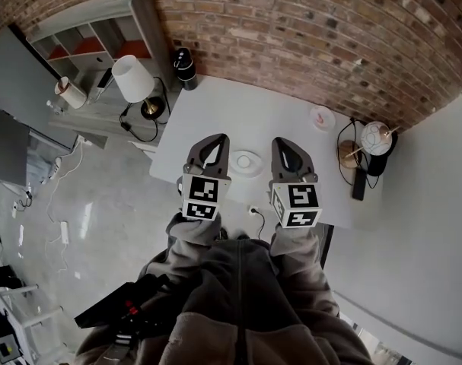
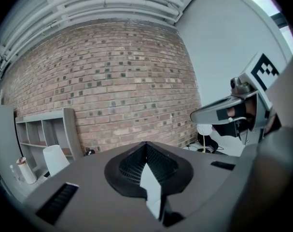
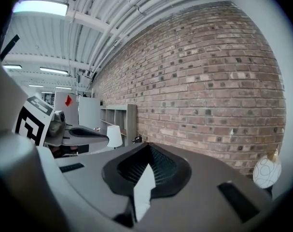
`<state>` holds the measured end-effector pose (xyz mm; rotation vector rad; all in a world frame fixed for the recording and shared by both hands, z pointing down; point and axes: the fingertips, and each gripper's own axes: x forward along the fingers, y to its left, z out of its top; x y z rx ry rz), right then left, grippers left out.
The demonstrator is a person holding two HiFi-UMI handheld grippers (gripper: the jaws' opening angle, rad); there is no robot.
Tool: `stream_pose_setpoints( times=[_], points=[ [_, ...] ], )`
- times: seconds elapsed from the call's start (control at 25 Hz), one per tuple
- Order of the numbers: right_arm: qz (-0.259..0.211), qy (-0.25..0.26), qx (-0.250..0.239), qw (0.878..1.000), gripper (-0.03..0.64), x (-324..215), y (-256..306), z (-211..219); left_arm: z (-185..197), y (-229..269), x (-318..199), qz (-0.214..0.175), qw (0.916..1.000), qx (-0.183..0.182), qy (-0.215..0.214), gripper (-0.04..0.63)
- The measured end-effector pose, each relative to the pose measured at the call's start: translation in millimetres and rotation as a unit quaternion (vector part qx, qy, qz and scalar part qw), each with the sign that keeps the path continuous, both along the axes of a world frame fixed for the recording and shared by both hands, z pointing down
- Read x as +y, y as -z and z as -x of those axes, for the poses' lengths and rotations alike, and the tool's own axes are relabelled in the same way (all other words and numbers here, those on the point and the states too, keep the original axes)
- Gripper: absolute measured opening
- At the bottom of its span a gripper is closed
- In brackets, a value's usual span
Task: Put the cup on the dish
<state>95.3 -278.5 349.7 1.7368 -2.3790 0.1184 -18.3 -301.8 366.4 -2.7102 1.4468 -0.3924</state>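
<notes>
As viewed from the head camera, the left tool (image 1: 215, 141) and the right tool (image 1: 284, 143) are held side by side over the near part of the white counter (image 1: 276, 109). Each has its jaws together and carries nothing. The dish (image 1: 255, 169) lies on the counter between the two tool tips. The small round white shape at its middle reads as the cup (image 1: 244, 160), already seated there, though it is too small to confirm. A pink-centred item (image 1: 322, 118) stands near the far edge, well apart from the dish. Judgement: with both tools empty and flanking the dish, this is a rest posture, not a carry.

Left gripper view: the left tool (image 2: 146, 143) has its jaws meeting tip to tip with nothing between them. It is tilted up toward the brick wall (image 2: 112, 81), so neither cup nor dish appears. The right tool (image 2: 218, 112) shows alongside.

Right gripper view: the right tool (image 3: 147, 145) is likewise closed and empty, and also points at the wall. The left tool (image 3: 86, 131) is level with it, which supports a paired, idle hold.
</notes>
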Motion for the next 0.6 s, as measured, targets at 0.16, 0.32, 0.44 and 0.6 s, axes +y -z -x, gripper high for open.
stream_pose_setpoints(
  times=[0.16,0.32,0.44,0.6],
  points=[
    [-0.032,0.003,0.008,0.999,0.002,-7,32,4,1,34,-5,-0.021,0.9997,0.009,-0.006,0.006],
    [-0.052,0.007,0.013,0.999,0.002,-6,55,8,1,59,-1,-0.035,0.9992,0.014,-0.012,0.006],
    [-0.071,0.008,0.014,0.997,0.002,-7,71,9,0,75,-1,-0.052,0.9984,0.016,-0.014,0.005],
    [-0.085,0.011,0.014,0.996,0.002,-6,83,12,0,88,1,-0.064,0.9976,0.019,-0.017,0.005]
  ],
)
